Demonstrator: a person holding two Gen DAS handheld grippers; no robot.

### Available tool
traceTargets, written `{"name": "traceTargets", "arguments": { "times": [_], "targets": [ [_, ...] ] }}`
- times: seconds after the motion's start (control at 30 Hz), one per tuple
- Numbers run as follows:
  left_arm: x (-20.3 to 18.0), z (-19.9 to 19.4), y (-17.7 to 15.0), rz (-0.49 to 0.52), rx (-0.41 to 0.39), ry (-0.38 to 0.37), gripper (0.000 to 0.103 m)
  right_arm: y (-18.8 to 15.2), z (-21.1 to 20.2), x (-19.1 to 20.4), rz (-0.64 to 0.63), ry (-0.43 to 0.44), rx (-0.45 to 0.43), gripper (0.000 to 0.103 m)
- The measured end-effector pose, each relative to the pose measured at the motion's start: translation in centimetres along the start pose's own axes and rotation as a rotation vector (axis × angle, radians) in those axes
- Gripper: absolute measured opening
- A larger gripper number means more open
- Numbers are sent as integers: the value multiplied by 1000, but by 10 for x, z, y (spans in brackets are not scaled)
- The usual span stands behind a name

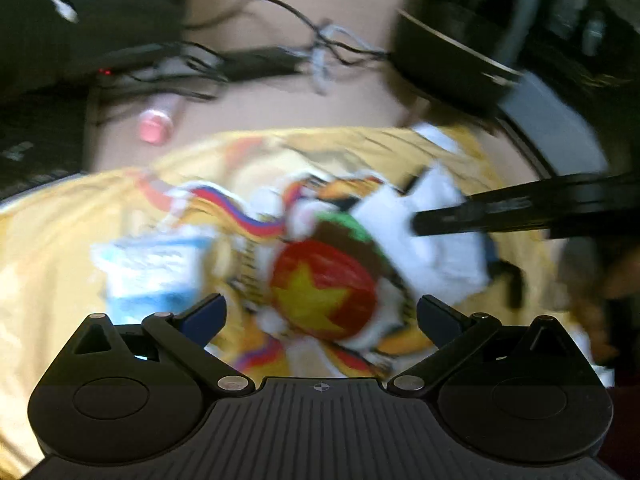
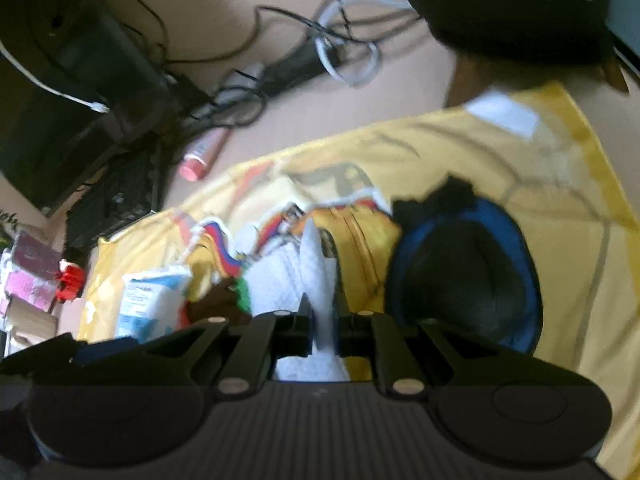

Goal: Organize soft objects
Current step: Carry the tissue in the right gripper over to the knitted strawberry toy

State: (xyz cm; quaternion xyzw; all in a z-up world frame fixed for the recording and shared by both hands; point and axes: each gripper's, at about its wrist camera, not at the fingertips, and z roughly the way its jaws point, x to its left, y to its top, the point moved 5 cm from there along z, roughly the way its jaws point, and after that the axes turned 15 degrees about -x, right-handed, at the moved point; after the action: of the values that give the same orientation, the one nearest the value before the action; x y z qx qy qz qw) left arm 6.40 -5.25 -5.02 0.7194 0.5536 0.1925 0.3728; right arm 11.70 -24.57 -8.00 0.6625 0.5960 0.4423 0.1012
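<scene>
A yellow printed cloth [image 1: 48, 248] is spread over the table, with soft things lying on it. My left gripper [image 1: 322, 312] is open just above a red soft item with a yellow star [image 1: 324, 292], and nothing sits between its fingers. My right gripper [image 2: 323, 320] is shut on a white towel [image 2: 316, 264]. In the left wrist view it reaches in from the right [image 1: 418, 224] and pinches the same white towel [image 1: 424, 240]. A black and blue soft item [image 2: 464, 272] lies to the right of the towel. The frames are blurred.
A blue-white tissue pack [image 2: 152, 300] lies on the cloth's left part. Beyond the cloth are a pink-capped tube [image 2: 200, 156], tangled cables [image 2: 344, 48], a black keyboard [image 2: 116, 200] and a dark round device [image 2: 508, 0]. Books [image 2: 28, 280] are stacked at the far left.
</scene>
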Motion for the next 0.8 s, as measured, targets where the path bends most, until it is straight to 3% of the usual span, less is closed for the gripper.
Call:
{"name": "traceTargets", "arguments": {
  "times": [0.07, 0.2, 0.27, 0.37, 0.53, 0.7, 0.8],
  "targets": [
    [4, 0, 3, 25, -17, 30, 103, 11, -3, 10, 29, 76, -2, 11],
    [0, 6, -10, 30, 45, -53, 103, 30, -4, 42, 139, 340, 27, 11],
    [-7, 11, -16, 45, 72, -76, 103, 26, 4, 56, 87, 388, 50, 10],
    [-14, 13, -17, 50, 83, -76, 103, 5, 23, 59, -82, 256, 101, 11],
    [-16, 19, -25, 25, 122, -74, 103, -10, 18, 53, -374, 77, 47, 11],
    [-21, 20, -28, 14, 123, -89, 103, 4, 3, 51, -482, 10, -34, 11],
    [-22, 20, -31, 6, 131, -98, 103, 8, 1, 56, -484, 41, -19, 11]
  ]
}}
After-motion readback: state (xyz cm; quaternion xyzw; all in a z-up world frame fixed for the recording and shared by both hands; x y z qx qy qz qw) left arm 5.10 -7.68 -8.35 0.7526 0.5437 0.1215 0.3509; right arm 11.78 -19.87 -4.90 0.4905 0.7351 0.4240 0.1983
